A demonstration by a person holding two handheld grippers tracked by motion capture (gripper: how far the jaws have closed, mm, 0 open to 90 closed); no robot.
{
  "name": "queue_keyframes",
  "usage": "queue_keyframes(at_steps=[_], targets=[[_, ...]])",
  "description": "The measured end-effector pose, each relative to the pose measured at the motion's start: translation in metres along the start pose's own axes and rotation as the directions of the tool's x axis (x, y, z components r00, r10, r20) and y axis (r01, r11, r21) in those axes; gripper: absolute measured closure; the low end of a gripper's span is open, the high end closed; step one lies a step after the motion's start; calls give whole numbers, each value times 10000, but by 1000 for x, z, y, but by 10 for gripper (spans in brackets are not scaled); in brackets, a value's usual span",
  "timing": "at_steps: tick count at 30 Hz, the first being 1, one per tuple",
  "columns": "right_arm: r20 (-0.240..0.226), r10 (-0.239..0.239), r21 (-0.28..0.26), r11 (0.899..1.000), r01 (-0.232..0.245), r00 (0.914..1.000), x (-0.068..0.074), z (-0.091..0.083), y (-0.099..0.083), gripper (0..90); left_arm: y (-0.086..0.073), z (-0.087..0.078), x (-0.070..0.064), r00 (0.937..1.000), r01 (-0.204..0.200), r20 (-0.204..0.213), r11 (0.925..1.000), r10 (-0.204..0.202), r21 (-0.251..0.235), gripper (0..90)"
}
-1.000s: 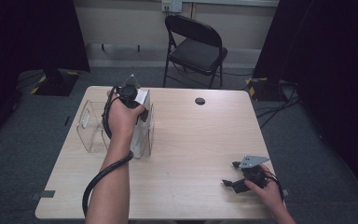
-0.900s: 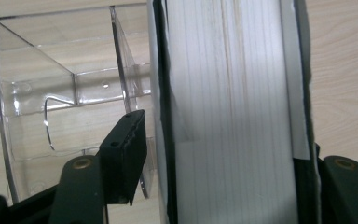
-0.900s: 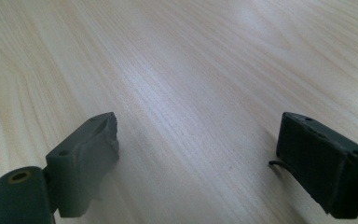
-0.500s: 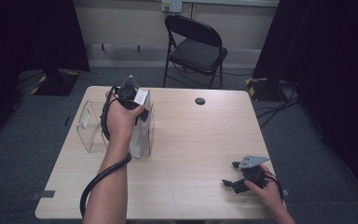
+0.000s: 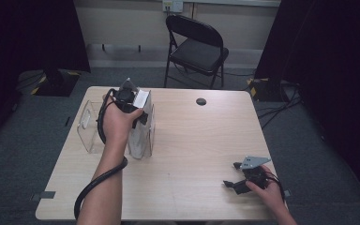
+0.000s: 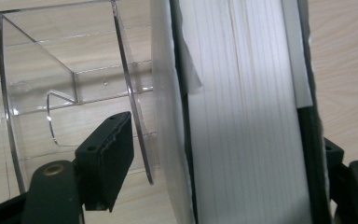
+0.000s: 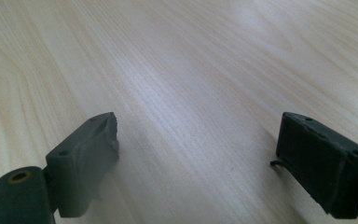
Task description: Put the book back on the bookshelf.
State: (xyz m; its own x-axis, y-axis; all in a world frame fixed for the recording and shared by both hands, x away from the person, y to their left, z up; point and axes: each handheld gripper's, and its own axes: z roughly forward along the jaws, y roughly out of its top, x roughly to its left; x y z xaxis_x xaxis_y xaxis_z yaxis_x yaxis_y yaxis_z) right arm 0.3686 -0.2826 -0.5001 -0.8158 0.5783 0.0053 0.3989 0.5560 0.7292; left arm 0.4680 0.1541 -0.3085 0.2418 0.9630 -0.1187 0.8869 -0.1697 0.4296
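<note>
No brand, label or readable writing is being shown on any surface. A white, finely ribbed flat block edged in black (image 6: pixel 247 116) is being held upright between the jaws of the left tool (image 5: pixel 130 101), which are standing wide apart around it; whether both jaws are pressing on it cannot be told. The block is being kept at the right end of a clear plastic compartment organiser (image 5: pixel 91 129) on the left part of the pale wooden bench (image 5: pixel 197 140), just beside one of its transparent curved dividers (image 6: pixel 133 107). The right tool (image 5: pixel 243 177) is being rested low at the bench's near right corner, its jaws spread wide over bare wood and gripping nothing.
</note>
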Motion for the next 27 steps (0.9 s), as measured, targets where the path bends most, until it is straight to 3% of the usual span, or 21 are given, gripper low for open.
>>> queue_keyframes(at_steps=[7,14,27], targets=[[11,10,17,10000,-10,10000,0,0,0,119,-4,-2,0,9999,-72,99,9999,72,-84,223],[26,6,16,10000,-6,10000,0,0,0,119,-7,-4,-1,9988,-494,23,9987,494,-96,205],[-2,7,2,10000,-7,10000,0,0,0,119,-16,-8,-1,9957,-929,37,9954,930,-249,168]])
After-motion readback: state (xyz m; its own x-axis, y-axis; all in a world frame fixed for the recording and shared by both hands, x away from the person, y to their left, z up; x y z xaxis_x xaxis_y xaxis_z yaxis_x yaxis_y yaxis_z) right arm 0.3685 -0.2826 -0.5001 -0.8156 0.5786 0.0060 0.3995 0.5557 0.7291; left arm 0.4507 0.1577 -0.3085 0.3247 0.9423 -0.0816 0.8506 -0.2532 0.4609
